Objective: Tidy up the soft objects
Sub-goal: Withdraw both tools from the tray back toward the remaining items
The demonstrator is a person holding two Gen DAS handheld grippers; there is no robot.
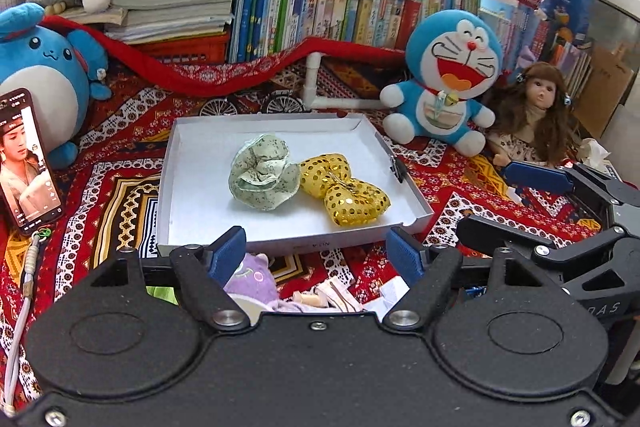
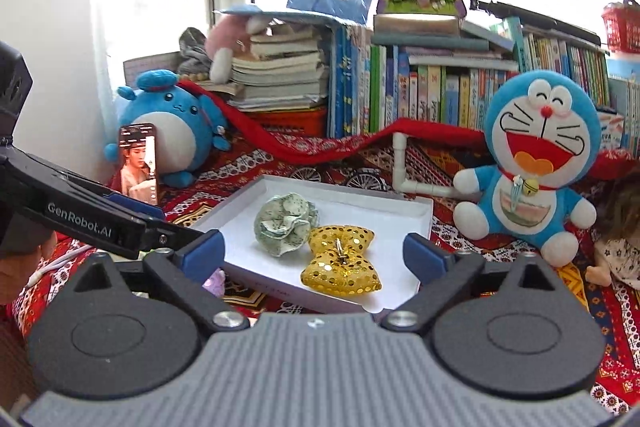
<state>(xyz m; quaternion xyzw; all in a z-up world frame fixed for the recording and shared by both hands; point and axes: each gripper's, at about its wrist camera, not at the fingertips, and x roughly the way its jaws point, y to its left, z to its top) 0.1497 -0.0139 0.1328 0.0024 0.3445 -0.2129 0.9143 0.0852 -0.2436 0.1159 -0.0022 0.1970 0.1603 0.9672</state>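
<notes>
scrunchie [image 1: 262,174] boxed; claws [image 1: 320,251] wide, empty

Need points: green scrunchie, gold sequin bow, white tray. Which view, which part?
green scrunchie [image 1: 262,177], left wrist view, on its ruffled middle.
gold sequin bow [image 2: 340,263], right wrist view, on the centre knot.
white tray [image 1: 414,187], left wrist view, on its right rim.

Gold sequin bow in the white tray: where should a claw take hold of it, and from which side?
Grip the gold sequin bow at its pinched middle, probably from above, one finger on each side of the waist. The two lobes bulge wide, while the centre is narrow. It lies flat in the white tray, touching the green scrunchie, so keep the fingers clear of that side.
</notes>
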